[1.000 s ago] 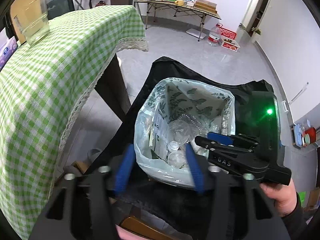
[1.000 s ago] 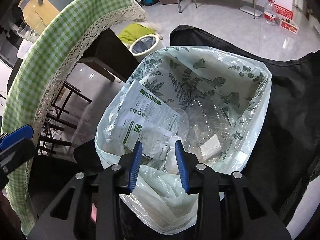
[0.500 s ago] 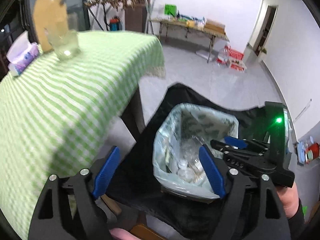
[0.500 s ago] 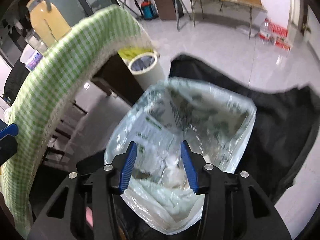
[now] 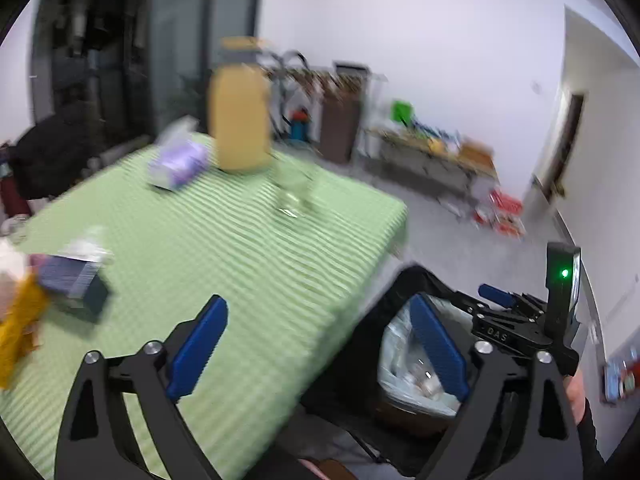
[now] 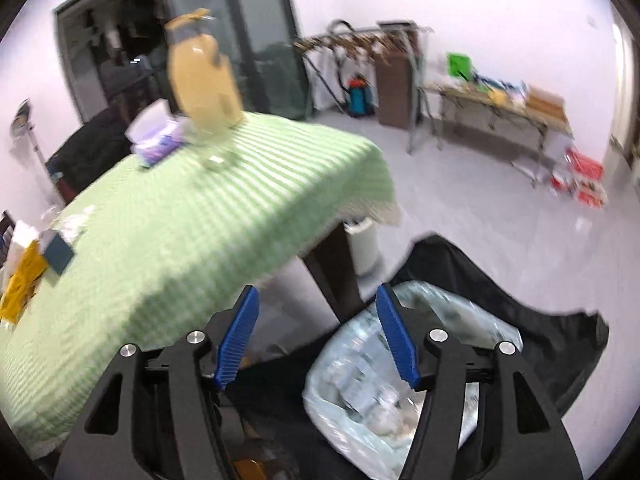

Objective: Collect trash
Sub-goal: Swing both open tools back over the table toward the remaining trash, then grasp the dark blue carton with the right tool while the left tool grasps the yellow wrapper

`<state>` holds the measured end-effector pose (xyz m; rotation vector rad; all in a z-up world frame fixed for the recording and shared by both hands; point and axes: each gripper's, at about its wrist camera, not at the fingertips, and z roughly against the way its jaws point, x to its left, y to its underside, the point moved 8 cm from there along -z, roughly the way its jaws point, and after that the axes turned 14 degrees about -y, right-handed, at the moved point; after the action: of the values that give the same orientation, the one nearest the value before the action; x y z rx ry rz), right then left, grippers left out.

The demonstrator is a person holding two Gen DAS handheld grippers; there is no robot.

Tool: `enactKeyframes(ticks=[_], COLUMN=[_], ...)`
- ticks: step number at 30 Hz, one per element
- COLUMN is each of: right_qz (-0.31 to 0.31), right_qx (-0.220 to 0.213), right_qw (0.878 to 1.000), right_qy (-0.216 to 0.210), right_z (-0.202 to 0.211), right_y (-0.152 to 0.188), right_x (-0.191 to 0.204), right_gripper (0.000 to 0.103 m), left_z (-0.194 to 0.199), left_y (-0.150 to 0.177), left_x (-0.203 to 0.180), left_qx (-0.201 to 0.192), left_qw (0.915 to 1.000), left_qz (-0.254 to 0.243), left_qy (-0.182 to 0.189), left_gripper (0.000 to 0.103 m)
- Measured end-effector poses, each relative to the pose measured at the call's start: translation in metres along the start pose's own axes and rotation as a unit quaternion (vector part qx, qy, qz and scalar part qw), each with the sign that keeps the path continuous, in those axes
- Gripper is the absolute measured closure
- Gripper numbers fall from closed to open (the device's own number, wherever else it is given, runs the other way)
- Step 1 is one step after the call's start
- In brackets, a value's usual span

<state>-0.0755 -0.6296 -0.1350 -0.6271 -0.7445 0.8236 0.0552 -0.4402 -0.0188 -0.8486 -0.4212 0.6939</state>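
Left wrist view: left gripper [image 5: 316,350] spread wide and empty, raised above the corner of the table with the green checked cloth [image 5: 248,256]; pointed back at the tabletop, probably to fetch more rubbish; blurred dark box [image 5: 76,286] and something yellow [image 5: 18,320] near the left edge, the likeliest trash, though too smeared to name surely; purple tissue pack [image 5: 176,162], yellow jug [image 5: 240,116] and a drinking glass [image 5: 294,192] farther back, presumably to stay; lined trash bag [image 5: 404,376] low on the right, beside the table edge, already holding clear plastic; right gripper [image 5: 504,308] just past it, over the bag.

Right wrist view: right gripper [image 6: 316,338] also parted, nothing between the blue pads; trash bag [image 6: 360,380] directly below and right, mouth open on black fabric [image 6: 540,340]; cloth's lace hem and the table leg [image 6: 332,272] close on the left, so little side room there; open floor beyond, free space above the tabletop.
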Motion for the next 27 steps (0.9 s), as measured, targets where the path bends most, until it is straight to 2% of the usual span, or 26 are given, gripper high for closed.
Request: enactKeyframes(ticks=[2,6,8,11,12,14,17,21,23,27], right_qz=[0.023,0.07,0.092,0.108,0.116,0.127,0.149,0.175,0.182,0.188], right_qx=[-0.014,-0.033,-0.044,-0.059,-0.067,-0.081,-0.069,-0.061,-0.045,-0.017], right_qw=[1.0,0.996,0.992,0.988,0.985,0.982,0.976,0.968,0.966,0.96], right_qy=[-0.017,-0.053,-0.071,-0.095,-0.106,-0.112,-0.14,-0.168,-0.18,-0.207], right_z=[0.004,0.008,0.008,0.01,0.01,0.009,-0.008,-0.036,-0.055,-0.101], right_y=[-0.011,-0.026,-0.034,-0.042,-0.046,-0.053,-0.06,-0.059,-0.053,-0.039], right_x=[0.029,0.089,0.12,0.156,0.171,0.195,0.244,0.291,0.308,0.343], right_gripper=[0.041,0.037,0.033,0.026,0.02,0.017,0.017,0.017,0.017,0.017], left_z=[0.025,0.077,0.097,0.117,0.122,0.131,0.138,0.122,0.113,0.083], left_y=[-0.003,0.011,0.024,0.042,0.051,0.068,0.088,0.119,0.13,0.15], left_x=[0.034,0.123,0.169,0.226,0.248,0.29,0.327,0.37,0.383,0.404], left_qx=[-0.023,-0.057,-0.063,-0.06,-0.055,-0.043,-0.033,0.013,0.031,0.065], left_qw=[0.9995,0.993,0.9872,0.9787,0.9749,0.9649,0.9566,0.9453,0.9416,0.9357], left_qz=[0.013,0.031,0.045,0.074,0.09,0.129,0.17,0.194,0.192,0.159], left_qy=[-0.02,-0.099,-0.14,-0.182,-0.196,-0.225,-0.235,-0.262,-0.275,-0.308], left_gripper=[0.01,0.007,0.007,0.007,0.007,0.007,0.007,0.007,0.007,0.007])
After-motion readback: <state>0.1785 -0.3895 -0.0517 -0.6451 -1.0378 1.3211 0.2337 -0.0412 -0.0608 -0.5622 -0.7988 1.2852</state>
